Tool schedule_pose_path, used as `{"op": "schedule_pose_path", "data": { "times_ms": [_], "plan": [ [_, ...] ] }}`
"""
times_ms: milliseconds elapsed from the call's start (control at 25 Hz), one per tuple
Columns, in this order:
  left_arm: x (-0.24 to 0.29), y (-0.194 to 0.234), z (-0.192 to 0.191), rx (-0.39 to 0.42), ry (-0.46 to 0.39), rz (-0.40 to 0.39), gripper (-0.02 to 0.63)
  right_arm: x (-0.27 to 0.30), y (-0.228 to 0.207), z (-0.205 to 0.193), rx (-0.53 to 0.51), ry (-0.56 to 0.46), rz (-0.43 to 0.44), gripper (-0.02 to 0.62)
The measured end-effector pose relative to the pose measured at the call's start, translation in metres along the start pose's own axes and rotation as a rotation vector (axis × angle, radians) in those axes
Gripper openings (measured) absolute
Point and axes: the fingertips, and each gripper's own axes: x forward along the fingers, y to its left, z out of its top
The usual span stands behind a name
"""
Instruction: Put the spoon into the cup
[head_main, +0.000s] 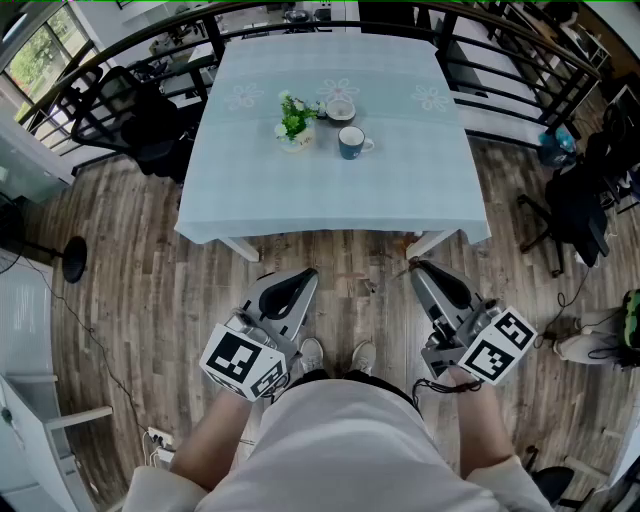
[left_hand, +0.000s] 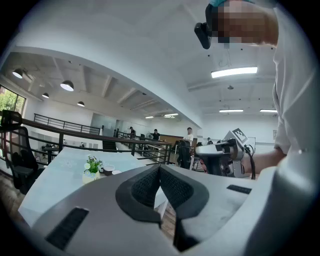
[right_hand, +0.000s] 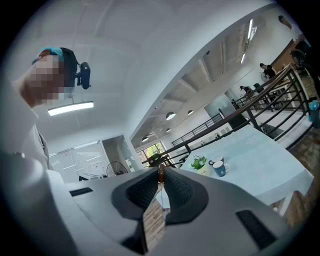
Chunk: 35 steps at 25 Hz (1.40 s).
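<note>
A blue cup (head_main: 350, 143) stands near the middle of the table with the pale blue cloth (head_main: 400, 190), far ahead of both grippers; the right gripper view also shows this blue cup (right_hand: 219, 169). My right gripper (head_main: 415, 268) hangs low over the wooden floor, close to my body. Its jaws (right_hand: 161, 176) are shut on a thin brown-tipped piece that seems to be the spoon (right_hand: 161, 171), seen edge-on. My left gripper (head_main: 306, 276) is held level with it on the left, its pads (left_hand: 150, 185) pressed together with nothing between them.
A small potted plant (head_main: 293, 122) and a white cup (head_main: 340, 109) stand just behind the blue cup. Black office chairs (head_main: 140, 120) flank the table. A black railing (head_main: 150, 45) runs behind it. Wooden floor (head_main: 360, 270) lies between me and the table.
</note>
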Motion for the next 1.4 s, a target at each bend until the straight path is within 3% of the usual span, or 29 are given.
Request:
{"op": "schedule_pose_path", "data": {
  "times_ms": [1400],
  "plan": [
    [0.050, -0.041, 0.001, 0.041, 0.013, 0.076, 0.021, -0.046, -0.053, 0.015, -0.011, 0.016, 0.062, 0.054]
  ]
}}
